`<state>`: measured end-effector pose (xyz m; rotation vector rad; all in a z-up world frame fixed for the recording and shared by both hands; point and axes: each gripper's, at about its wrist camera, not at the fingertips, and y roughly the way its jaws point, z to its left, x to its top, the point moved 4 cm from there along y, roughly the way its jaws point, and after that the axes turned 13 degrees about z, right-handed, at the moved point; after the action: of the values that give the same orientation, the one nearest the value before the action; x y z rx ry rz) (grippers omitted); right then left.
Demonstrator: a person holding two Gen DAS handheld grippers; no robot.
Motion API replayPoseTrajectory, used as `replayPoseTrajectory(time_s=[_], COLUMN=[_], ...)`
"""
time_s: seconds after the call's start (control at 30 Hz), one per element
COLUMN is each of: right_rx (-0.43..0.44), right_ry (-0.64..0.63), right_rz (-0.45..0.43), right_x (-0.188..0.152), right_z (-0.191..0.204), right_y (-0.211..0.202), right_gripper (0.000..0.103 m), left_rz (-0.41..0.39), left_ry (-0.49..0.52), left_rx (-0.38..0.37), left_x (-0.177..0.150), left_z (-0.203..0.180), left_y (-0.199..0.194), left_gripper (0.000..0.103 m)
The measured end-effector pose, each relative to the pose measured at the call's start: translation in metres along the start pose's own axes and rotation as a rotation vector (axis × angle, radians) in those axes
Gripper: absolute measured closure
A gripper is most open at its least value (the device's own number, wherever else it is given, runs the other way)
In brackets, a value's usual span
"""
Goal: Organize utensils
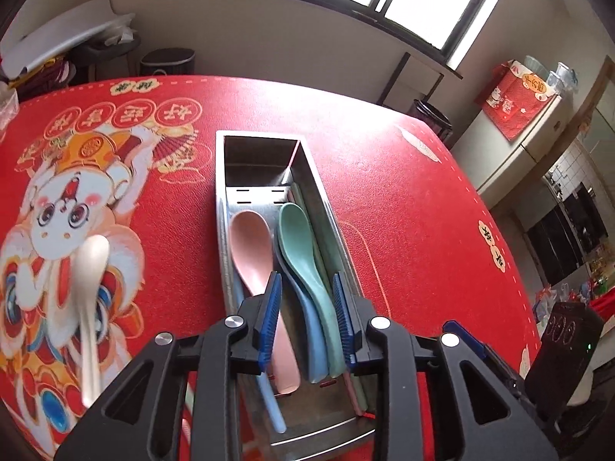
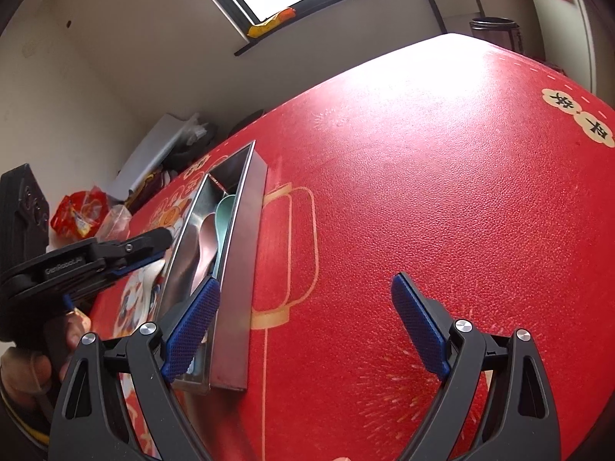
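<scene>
Currently the long stainless-steel utensil tray (image 1: 326,207) holds a pink plastic spoon (image 1: 251,246), green spoon (image 1: 298,238) and blue spoon (image 1: 311,330). Left gripper (image 1: 307,299) jaws parted above them, gripping nothing; right gripper (image 2: 303,322) spread wide, empty. Cream spoon (image 1: 90,280) lies on the red printed tablecloth (image 1: 403,207).

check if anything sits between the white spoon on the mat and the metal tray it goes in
Nothing visible does. The white spoon lies on the red mat left of the metal tray, with only bare mat between. The open left gripper hovers over the tray.
</scene>
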<state>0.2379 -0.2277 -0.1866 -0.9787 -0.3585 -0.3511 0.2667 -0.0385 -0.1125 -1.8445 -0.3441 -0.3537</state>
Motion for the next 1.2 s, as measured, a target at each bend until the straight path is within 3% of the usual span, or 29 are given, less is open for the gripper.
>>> replayPoseTrajectory(time_s=[0.13, 0.3, 0.57, 0.87, 1.03, 1.13, 1.2], right_rx=[-0.001, -0.003, 0.000, 0.008, 0.011, 0.011, 0.013], right_ry=[-0.008, -0.015, -0.009, 0.003, 0.004, 0.002, 0.001], right_rz=[0.008, 0.004, 0.013, 0.019, 0.024, 0.027, 0.028], right_x=[-0.003, -0.003, -0.002, -0.003, -0.002, -0.002, -0.002], right_z=[0.002, 0.004, 0.005, 0.002, 0.001, 0.002, 0.003], right_y=[0.001, 0.001, 0.004, 0.007, 0.008, 0.008, 0.008], right_gripper=[0.015, 0.015, 0.015, 0.015, 0.015, 0.015, 0.015], left_rz=[-0.040, -0.059, -0.027, -0.005, -0.014, -0.005, -0.002], left_ry=[0.034, -0.015, -0.083, -0.095, -0.058, -0.025, -0.008], left_rx=[0.046, 0.104, 0.132, 0.090, 0.114, 0.141, 0.147], left_x=[-0.005, -0.017, -0.038, -0.037, -0.035, -0.037, -0.039], left_z=[0.028, 0.082, 0.139, 0.154, 0.151, 0.146, 0.144], left_y=[-0.027, -0.048, -0.038, -0.006, 0.002, 0.005, 0.005], left_gripper=[0.074, 0.067, 0.064, 0.064, 0.065, 0.082, 0.085])
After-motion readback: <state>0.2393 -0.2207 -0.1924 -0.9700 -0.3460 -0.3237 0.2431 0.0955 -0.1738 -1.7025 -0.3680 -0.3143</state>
